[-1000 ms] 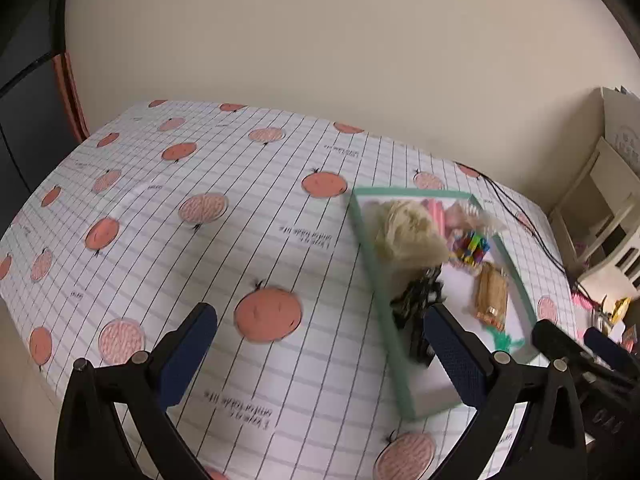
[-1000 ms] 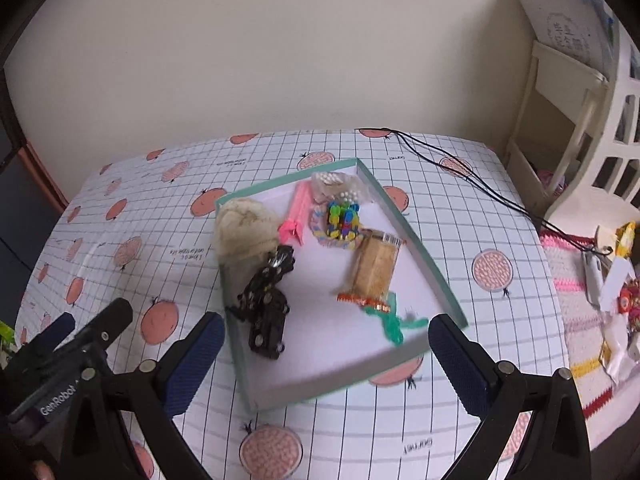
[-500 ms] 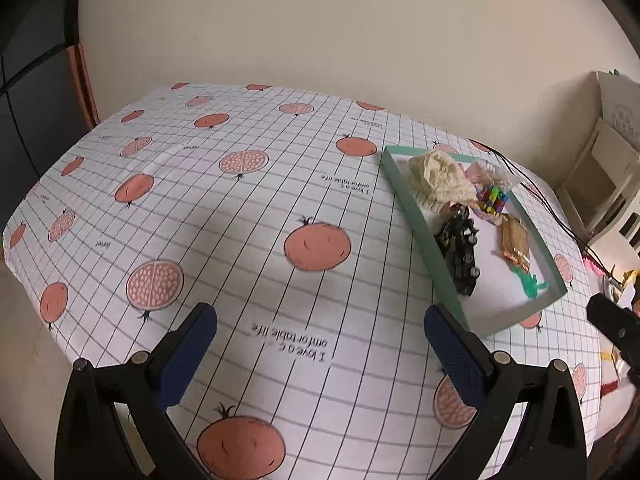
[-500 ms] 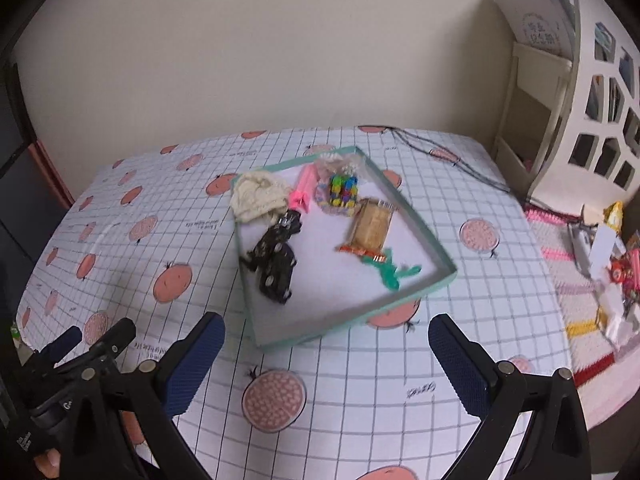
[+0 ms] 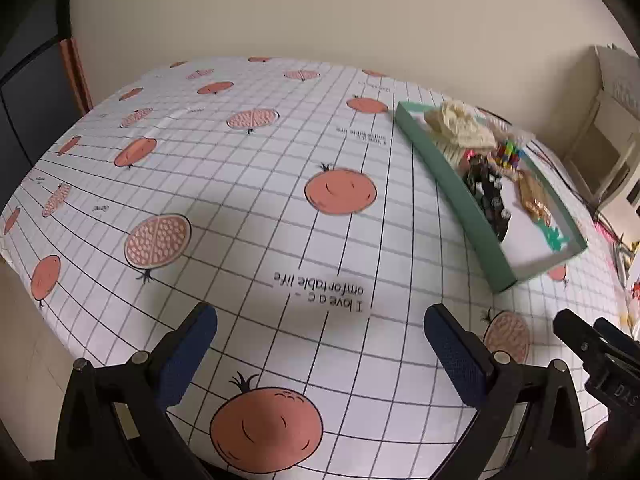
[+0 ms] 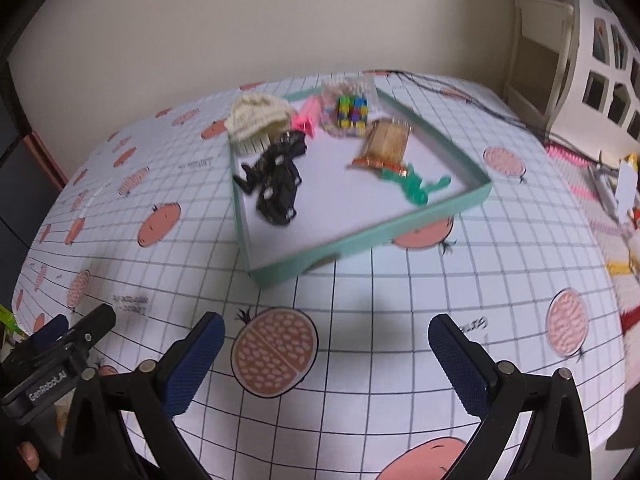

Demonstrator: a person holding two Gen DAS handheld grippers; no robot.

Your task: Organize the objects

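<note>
Both units have drawn back toward the near table edge. The left gripper (image 5: 320, 354) and right gripper (image 6: 326, 360) hang spread and empty. The green tray (image 6: 362, 240), at twelve o'clock of the right gripper, holds every item. Judgement: organizing appears complete.

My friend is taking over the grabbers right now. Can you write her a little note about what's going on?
Left gripper and right gripper: both open, empty, above the tablecloth, short of the tray.
In the tray: knitted hat, black toy car, pink clip, colourful beads, snack packet, green toy.
Done: everything looks gathered.
Left: possibly nothing; check.
</note>
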